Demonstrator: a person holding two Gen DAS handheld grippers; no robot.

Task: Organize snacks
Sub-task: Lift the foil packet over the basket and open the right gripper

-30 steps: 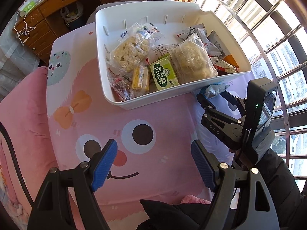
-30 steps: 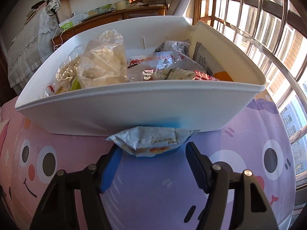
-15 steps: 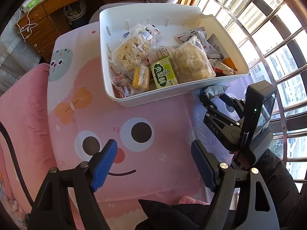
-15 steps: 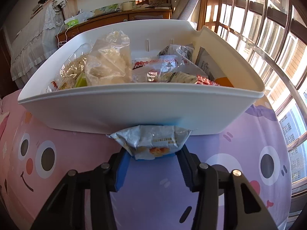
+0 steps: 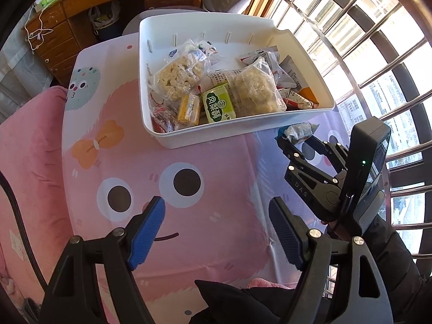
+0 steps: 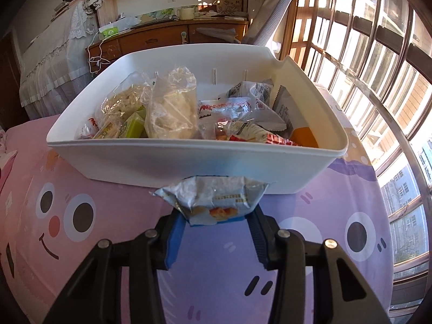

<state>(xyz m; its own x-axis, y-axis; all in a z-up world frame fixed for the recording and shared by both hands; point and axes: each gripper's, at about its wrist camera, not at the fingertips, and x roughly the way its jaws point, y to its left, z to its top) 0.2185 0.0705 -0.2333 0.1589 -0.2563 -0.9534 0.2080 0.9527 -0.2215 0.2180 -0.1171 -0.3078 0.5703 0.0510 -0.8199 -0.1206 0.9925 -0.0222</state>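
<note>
My right claw (image 6: 216, 225) pinches one silver-blue foil snack packet (image 6: 213, 197) just before the white plastic bin (image 6: 194, 159) | my left claw (image 5: 216, 232) spread, holding nothing, above the pink cartoon-print surface (image 5: 210, 162) | bin: two clear bags of puffed rice cakes (image 5: 179, 77), one green box (image 5: 218, 104), one yellow bar (image 5: 189, 108)

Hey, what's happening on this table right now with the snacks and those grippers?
A person is sorting snacks into a white bin on a cartoon tablecloth. The right gripper is shut on a silvery snack packet, held just in front of the bin's near wall. The left gripper hangs open and empty over the cloth. The bin already holds many wrapped snacks.
</note>
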